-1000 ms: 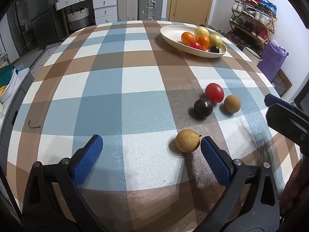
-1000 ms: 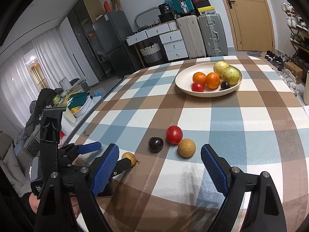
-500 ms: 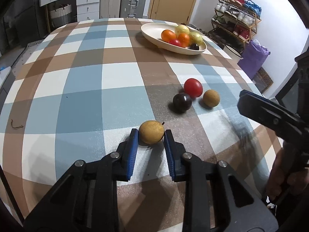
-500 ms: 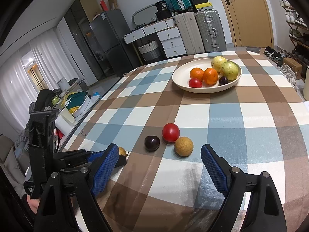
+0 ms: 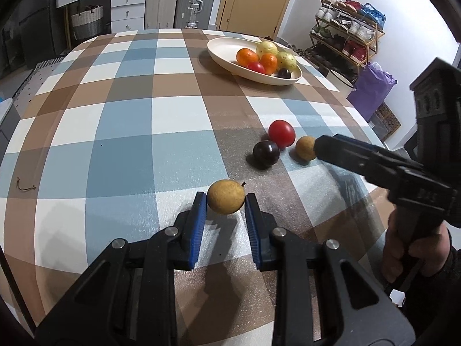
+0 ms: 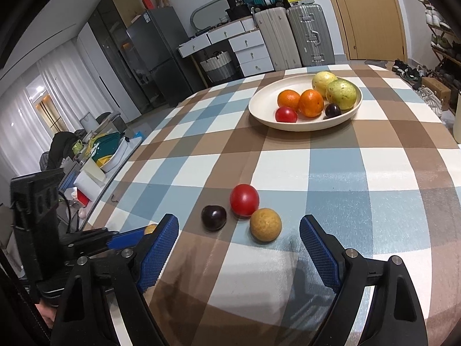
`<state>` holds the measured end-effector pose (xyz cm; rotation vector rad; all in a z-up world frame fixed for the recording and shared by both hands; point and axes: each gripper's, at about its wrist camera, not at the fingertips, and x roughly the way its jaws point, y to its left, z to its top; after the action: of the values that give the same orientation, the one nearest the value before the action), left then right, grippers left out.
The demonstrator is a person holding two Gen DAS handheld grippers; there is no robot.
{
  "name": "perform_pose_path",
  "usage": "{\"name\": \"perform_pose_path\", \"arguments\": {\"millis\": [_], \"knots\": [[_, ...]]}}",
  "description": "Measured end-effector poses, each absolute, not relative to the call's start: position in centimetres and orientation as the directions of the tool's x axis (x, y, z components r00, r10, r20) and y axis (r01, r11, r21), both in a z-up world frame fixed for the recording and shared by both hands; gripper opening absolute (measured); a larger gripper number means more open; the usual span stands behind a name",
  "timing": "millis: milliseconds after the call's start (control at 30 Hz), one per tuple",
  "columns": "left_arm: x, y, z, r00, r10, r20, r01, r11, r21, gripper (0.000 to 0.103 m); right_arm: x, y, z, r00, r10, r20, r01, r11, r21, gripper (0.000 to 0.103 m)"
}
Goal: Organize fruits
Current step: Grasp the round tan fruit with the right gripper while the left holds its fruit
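Pickup step in hand: left tool (image 5: 225, 201) clamped on yellow pear (image 5: 226, 200); right tool (image 6: 239, 243) wide open, empty, near brown fruit (image 6: 265, 224); next: carry pear to plate (image 5: 219, 53).

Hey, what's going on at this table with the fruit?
A person is sorting fruit into the plate with two hand-held grippers. The left gripper has clamped the yellow-brown pear. The right gripper is open, near three loose fruits: a red tomato, a dark plum and a tan round fruit.
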<state>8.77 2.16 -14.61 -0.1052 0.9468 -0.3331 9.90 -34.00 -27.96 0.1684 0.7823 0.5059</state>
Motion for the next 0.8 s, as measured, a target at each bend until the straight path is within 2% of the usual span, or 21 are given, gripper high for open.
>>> {"name": "perform_pose_path", "arguments": {"millis": [500,633,800], "knots": [[9.5,2.0,-13.2,0.55,-0.332,-0.766,0.26,0.94,-0.221,0.024,11.5,-33.7,-29.3,0.565,0.476,-0.673,-0.36,0.877,0.318,0.077],[9.8,2.2,-12.7,0.559,-0.331,-0.76,0.262,0.94,-0.217,0.024,11.6,-33.3,-29.6,0.551,0.473,-0.688,-0.368,0.877,0.308,0.066],[10.5,2.5,-12.1,0.575,-0.326,-0.75,0.253,0.943,-0.216,0.024,11.7,-33.1,-29.9,0.538,0.454,-0.711,-0.374,0.884,0.282,0.046]]}}
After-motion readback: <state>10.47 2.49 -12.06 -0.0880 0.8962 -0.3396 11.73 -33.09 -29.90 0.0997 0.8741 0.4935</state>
